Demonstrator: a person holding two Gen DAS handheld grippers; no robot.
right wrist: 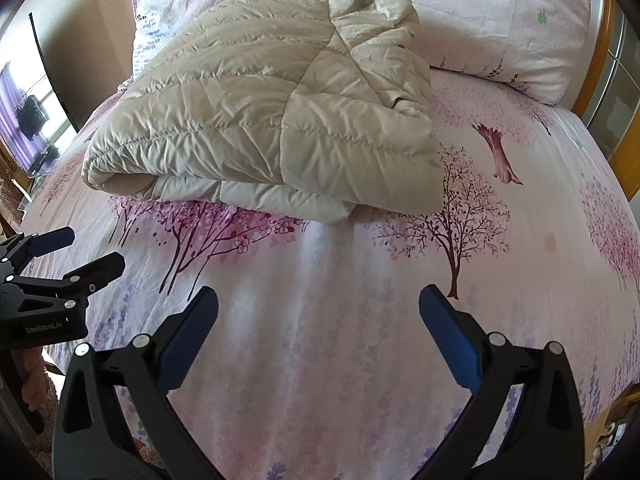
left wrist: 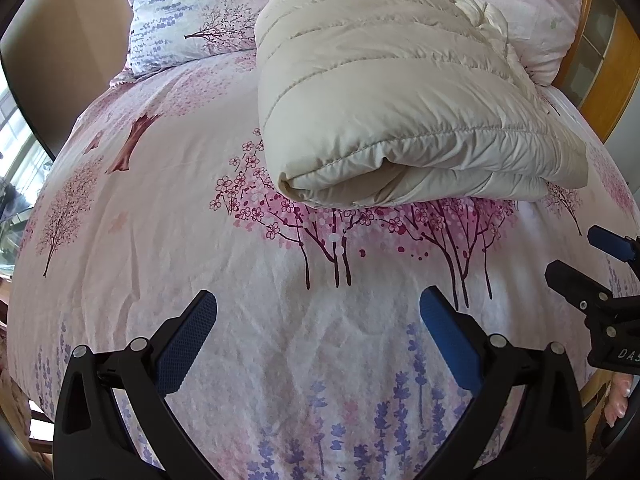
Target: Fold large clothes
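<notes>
A cream quilted puffer jacket (left wrist: 400, 92) lies folded into a thick bundle on the bed, its rolled edge facing me. In the right wrist view the same jacket (right wrist: 256, 120) sits left of centre with its crumpled collar end at the far side. My left gripper (left wrist: 318, 308) hangs open over bare sheet, well short of the jacket. My right gripper (right wrist: 318, 308) is also open and empty, apart from the jacket. Each gripper shows in the other's view: the right gripper (left wrist: 576, 256) at the right edge, the left gripper (right wrist: 90, 248) at the left edge.
The bed sheet (left wrist: 160, 240) is pink with printed trees and lavender. A floral pillow (left wrist: 180, 12) lies at the head on the left and another pillow (right wrist: 500, 20) on the right. A wooden frame (right wrist: 600, 52) borders the right. A window (right wrist: 28, 120) is far left.
</notes>
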